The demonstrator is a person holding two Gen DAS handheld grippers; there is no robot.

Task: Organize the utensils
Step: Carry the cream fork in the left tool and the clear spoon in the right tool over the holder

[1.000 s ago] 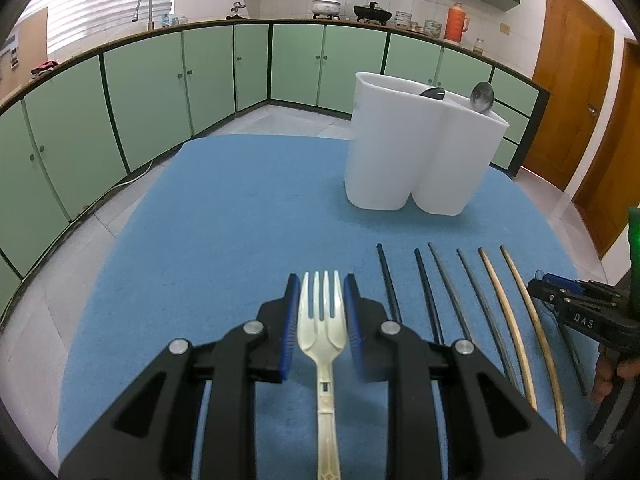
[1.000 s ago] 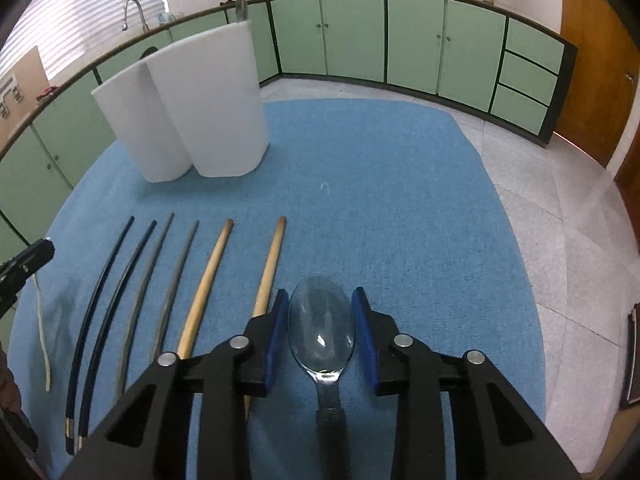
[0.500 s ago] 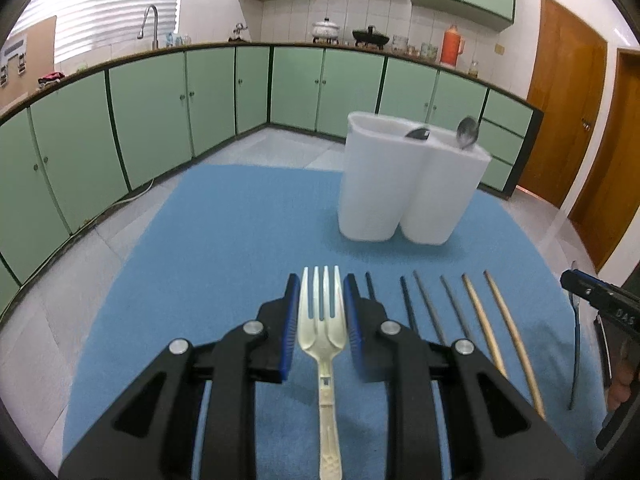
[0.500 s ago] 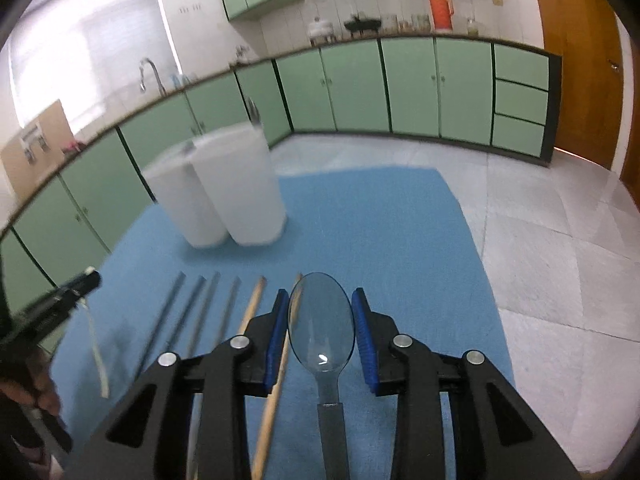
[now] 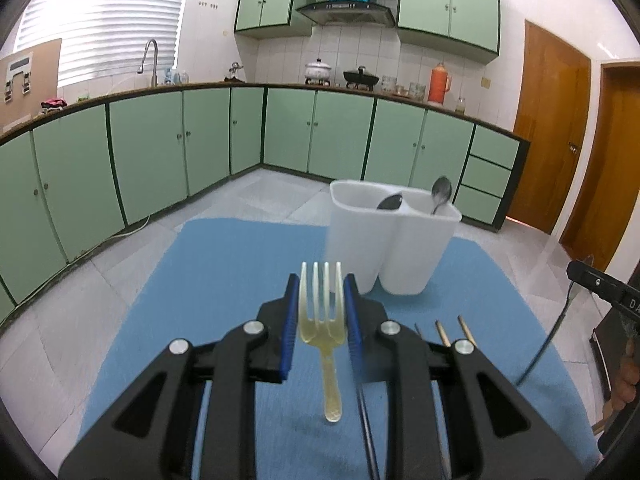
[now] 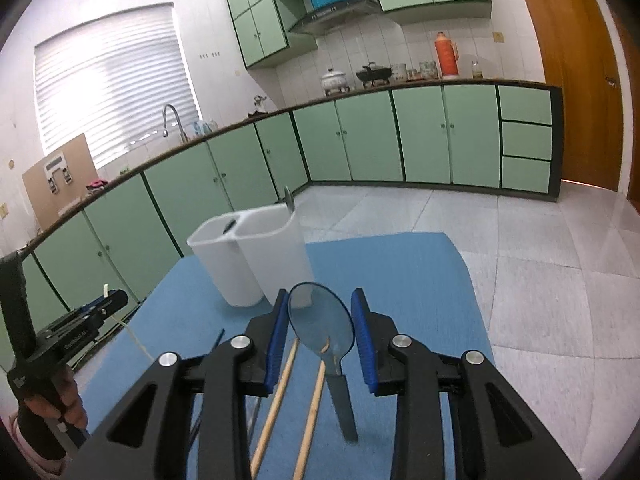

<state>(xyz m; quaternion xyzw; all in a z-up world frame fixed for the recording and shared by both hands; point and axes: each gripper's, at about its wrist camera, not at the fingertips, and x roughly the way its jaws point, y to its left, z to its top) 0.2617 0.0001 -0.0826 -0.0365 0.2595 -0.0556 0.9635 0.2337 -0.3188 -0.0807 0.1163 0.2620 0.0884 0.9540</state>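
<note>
My left gripper (image 5: pixel 321 304) is shut on a pale yellow plastic fork (image 5: pixel 323 312), tines forward, handle hanging free above the blue mat (image 5: pixel 224 272). My right gripper (image 6: pixel 322 320) is shut on a clear blue-tinted plastic spoon (image 6: pixel 322 322), bowl forward, dark handle pointing down. A white two-compartment holder (image 5: pixel 394 240) stands ahead on the mat with two metal spoons (image 5: pixel 441 194) in it; in the right wrist view the holder (image 6: pixel 256 256) is ahead and left. Chopsticks (image 6: pixel 288 400) lie on the mat below the right gripper, several dark and two wooden.
The right gripper's body (image 5: pixel 608 292) shows at the left view's right edge, and the left gripper with the hand holding it (image 6: pixel 64 344) at the right view's left edge. Green cabinets (image 5: pixel 160 152) ring the tiled floor. A wooden door (image 5: pixel 552 128) is far right.
Both grippers have risen and tilted up with their utensils held; the holder now sits lower in view, the chopsticks have dropped toward the frame bottoms, and the upper cabinets appeared.
</note>
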